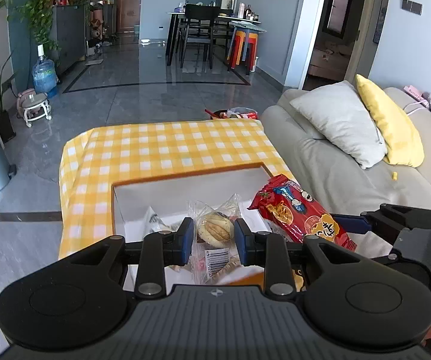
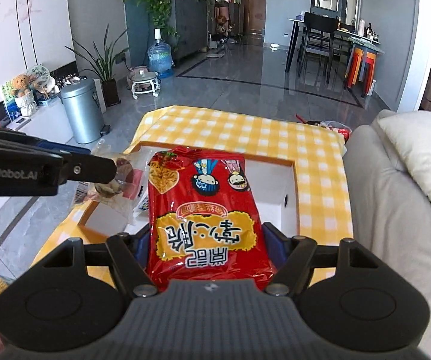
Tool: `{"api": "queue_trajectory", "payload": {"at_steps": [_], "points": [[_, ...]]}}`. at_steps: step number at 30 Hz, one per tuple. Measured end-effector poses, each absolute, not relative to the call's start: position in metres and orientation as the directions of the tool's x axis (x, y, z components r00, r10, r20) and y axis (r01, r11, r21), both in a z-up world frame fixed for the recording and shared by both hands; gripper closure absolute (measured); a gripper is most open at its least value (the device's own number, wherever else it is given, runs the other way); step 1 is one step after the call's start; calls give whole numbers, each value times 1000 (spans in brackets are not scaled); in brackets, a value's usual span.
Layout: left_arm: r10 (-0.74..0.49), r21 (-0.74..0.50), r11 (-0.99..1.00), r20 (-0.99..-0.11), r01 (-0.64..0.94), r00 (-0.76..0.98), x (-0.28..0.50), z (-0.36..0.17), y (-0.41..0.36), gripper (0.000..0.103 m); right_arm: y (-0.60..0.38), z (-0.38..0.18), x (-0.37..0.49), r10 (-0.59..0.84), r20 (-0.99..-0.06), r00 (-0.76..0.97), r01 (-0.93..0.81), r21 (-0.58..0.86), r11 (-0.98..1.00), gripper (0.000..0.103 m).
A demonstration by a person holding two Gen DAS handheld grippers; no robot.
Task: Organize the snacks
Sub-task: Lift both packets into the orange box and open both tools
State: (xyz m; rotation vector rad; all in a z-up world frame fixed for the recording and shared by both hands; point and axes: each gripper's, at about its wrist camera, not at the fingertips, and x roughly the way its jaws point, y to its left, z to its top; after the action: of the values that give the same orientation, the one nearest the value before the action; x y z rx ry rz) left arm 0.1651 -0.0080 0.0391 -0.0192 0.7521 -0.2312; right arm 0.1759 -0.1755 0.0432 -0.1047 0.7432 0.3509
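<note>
Left gripper point(image 1: 213, 237), jaws narrow, pinches clear-wrapped pastry packet point(image 1: 215, 229); right gripper point(image 2: 206, 240), jaws wide, clamps red crinkly noodle-snack bag point(image 2: 203, 207) over white orange-rimmed box point(image 2: 287, 186). Risk: slick film slips, pkts drop.

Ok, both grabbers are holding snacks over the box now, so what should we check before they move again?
1. Left gripper pinching the clear-wrapped pastry: ok.
2. Right gripper clamped on the red snack bag: ok.
3. Both snacks lifted free of the white box: ok.
4. The two grippers apart, not bumping: ok.
5. Bare room left on the checkered tablecloth: ok.
6. How many snacks remain in the box: cannot tell, partly hidden.
</note>
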Motion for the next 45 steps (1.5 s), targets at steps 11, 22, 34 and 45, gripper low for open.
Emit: {"api": "queue_trajectory", "payload": {"at_steps": [11,22,34,45], "points": [[-195,-86,974,-783,208,591,218,-4,-10,71,-166,3,245,173,-757,630,-332,-61,941,33],[-207,-113,968,-866,224,455,260,-53,-21,71,-150,-51,291,74,-839,539,-351,-144,925,33],[-179,-94,967,-912,238,370,288,-77,-23,70,-141,-100,319,-5,-893,450,-419,-216,882,33],[-159,-88,976,-915,202,372,294,-81,-16,68,-132,-105,318,-23,-887,460,-452,-257,854,33]]}}
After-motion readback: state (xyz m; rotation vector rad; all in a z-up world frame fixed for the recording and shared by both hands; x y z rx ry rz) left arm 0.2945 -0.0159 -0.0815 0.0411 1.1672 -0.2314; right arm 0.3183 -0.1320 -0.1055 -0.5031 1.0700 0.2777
